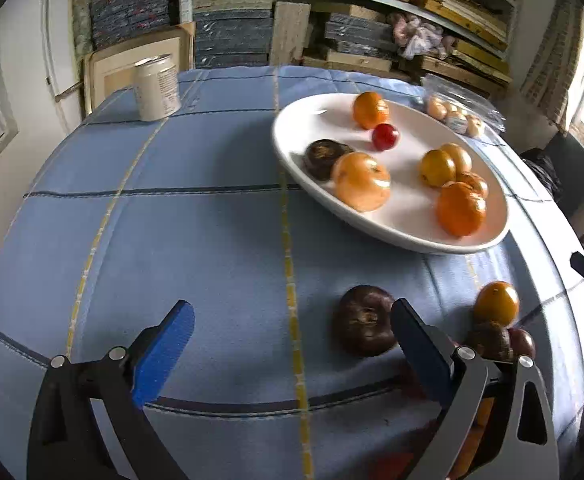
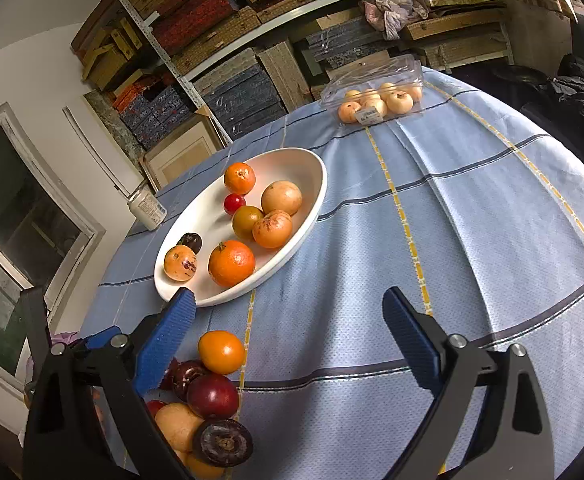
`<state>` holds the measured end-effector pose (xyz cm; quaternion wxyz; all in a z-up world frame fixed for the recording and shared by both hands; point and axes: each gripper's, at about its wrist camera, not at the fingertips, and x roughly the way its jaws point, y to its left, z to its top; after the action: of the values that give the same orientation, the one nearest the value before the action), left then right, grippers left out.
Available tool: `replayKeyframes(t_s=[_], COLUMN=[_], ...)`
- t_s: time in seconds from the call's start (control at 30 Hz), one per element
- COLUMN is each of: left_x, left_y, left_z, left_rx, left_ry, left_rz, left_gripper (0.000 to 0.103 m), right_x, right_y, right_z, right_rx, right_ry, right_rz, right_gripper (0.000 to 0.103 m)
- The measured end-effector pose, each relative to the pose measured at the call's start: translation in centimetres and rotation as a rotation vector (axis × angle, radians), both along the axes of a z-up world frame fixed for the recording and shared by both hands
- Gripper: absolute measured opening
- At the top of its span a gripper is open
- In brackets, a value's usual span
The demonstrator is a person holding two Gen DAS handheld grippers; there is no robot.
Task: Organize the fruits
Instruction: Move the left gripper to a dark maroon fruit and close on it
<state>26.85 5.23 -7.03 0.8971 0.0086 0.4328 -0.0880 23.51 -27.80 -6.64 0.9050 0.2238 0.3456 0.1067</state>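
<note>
Loose fruit lies in a heap on the blue checked tablecloth, near the white oval plate already carrying several pieces; the dark round fruit sits just beside the left gripper, stem dimple facing the camera, no marked long axis; judged light, smooth, bruisable, best taken across its widest girth. Left gripper stands wide and empty; right gripper likewise wide, empty, the orange fruit between its fingers.
</note>
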Motion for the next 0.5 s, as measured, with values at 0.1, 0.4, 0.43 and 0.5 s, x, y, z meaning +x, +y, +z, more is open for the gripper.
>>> replayKeyframes(t_s=[0.1,0.4,0.43,0.5], left_x=[-0.5,0.6,0.7,0.5], left_y=[-2.0,-0.8,-0.4,-0.4], left_z=[-0.2,-0.8,-0.8,-0.8], left_rx=[0.066,0.072,0.059,0.077], left_ry=[-0.028,-0.003,0.004,-0.002], left_rz=[-0.057,-0.029,-0.021,-0.028], left_gripper=[0.099,0.099,0.099,0.1], right_x=[-0.1,-0.4,-0.4,-0.4], right_y=[0.1,0.6,0.5,0.5], right_z=[0.1,0.5,0.5,0.5], right_rx=[-0.007,-0.037,-0.034,-0.031], right_ry=[-0.007,-0.024,-0.024,-0.025], right_rz=[0.007,0.018,0.017,0.015], right_gripper=[0.092,0.092,0.092,0.092])
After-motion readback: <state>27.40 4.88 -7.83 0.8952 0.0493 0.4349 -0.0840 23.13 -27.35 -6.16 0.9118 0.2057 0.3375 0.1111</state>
